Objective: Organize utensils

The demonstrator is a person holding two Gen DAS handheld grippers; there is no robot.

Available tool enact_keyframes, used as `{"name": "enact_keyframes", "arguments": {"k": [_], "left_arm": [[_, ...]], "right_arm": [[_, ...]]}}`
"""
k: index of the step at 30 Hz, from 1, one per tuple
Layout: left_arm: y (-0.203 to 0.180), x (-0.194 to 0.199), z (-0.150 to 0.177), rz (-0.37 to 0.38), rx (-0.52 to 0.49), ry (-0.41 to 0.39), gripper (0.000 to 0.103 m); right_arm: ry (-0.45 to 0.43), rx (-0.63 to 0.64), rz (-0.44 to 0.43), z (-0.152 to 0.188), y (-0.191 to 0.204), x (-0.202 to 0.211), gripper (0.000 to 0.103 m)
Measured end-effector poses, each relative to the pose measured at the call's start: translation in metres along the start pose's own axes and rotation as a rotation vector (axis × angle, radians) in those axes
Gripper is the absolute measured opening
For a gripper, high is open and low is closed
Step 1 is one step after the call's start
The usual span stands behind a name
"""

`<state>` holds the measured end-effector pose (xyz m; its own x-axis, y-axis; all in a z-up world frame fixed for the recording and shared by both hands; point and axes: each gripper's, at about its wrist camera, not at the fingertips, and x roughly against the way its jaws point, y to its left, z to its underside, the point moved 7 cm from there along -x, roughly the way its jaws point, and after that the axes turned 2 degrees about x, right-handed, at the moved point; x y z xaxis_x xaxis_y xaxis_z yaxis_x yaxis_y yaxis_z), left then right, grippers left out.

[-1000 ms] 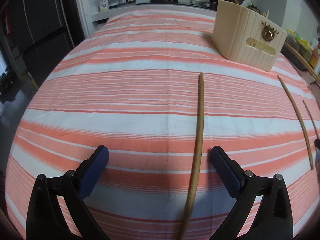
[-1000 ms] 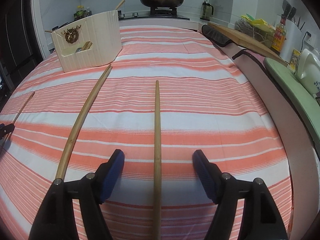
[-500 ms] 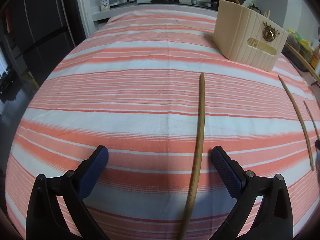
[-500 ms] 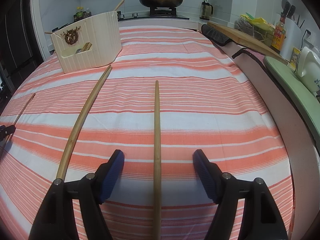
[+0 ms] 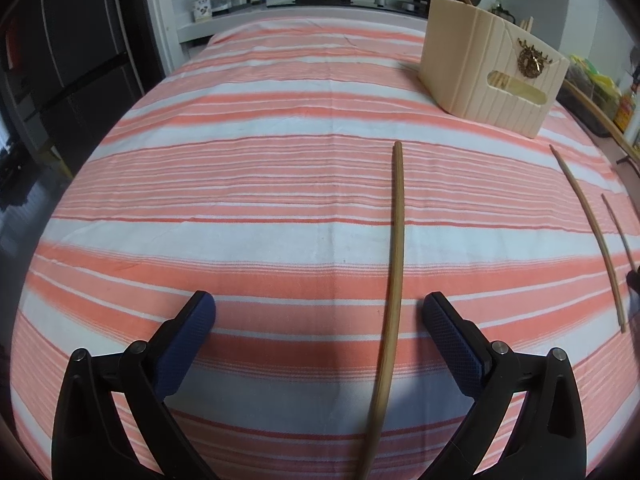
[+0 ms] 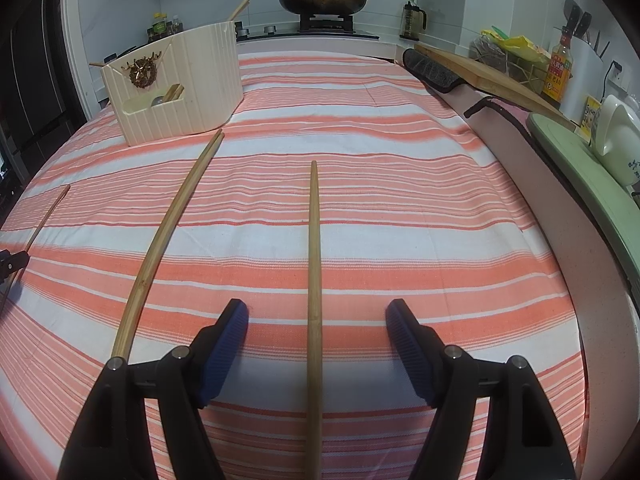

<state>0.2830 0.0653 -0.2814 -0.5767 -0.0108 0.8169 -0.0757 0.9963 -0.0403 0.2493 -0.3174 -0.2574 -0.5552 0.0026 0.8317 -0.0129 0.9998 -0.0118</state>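
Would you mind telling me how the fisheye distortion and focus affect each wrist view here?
Left wrist view: the chopstick between the open left gripper bows outward, and the striped tablecloth bulges. Right wrist view: the centred chopstick inside the right gripper looks nearly straight, the chopstick pair curves; corners vignette dark.

No text clear enough to read; sauce bottle (image 6: 557, 67) with a red label, characters too small to make out; white jug (image 6: 618, 142) with blurred blue marks; yellow packet (image 6: 589, 115), print unreadable
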Motion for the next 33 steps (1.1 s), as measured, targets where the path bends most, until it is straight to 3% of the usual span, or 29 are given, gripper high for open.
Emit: {"name": "enact_keyframes", "arguments": {"k": [13,17,21,24,26,28,29,30,31,32,33], "left_arm": [[0.000,0.000,0.000,0.002,-0.001,0.002,0.103],[-0.002,-0.001,-0.001,0.044,-0.055,0.082,0.102],[-0.007,0.001,-0.012,0.153,-0.088,0.180,0.098],[-0.018,-0.008,-0.029,0.153,-0.139,0.228,0.087],[-0.029,-0.020,-0.039,0.132,-0.197,0.257,0.080],[-0.037,-0.031,-0.050,0.095,-0.236,0.264,0.075],[-0.040,-0.034,-0.056,0.094,-0.241,0.263,0.068],[-0.045,-0.037,-0.061,0.097,-0.243,0.265,0.063],[-0.048,-0.038,-0.067,0.090,-0.246,0.257,0.048],[-0.052,-0.039,-0.071,0.092,-0.246,0.248,0.017],[-0.055,-0.041,-0.074,0.102,-0.237,0.251,0.004]], "right_arm": [[-0.001,0.005,0.006,0.000,0.000,0.000,0.074],[0.004,-0.007,-0.012,0.001,-0.001,0.001,0.074],[0.170,0.057,-0.071,0.008,-0.002,0.007,0.074],[0.280,0.079,-0.134,0.006,-0.006,0.005,0.074],[0.322,0.089,-0.129,-0.003,-0.008,-0.004,0.074],[0.335,0.110,-0.119,-0.019,-0.006,-0.018,0.071],[0.334,0.116,-0.108,-0.029,-0.004,-0.026,0.064],[0.324,0.114,-0.099,-0.041,-0.002,-0.034,0.063],[0.314,0.107,-0.098,-0.052,0.001,-0.043,0.063],[0.300,0.108,-0.087,-0.064,0.004,-0.052,0.057],[0.279,0.109,-0.062,-0.074,0.005,-0.059,0.046]]}}
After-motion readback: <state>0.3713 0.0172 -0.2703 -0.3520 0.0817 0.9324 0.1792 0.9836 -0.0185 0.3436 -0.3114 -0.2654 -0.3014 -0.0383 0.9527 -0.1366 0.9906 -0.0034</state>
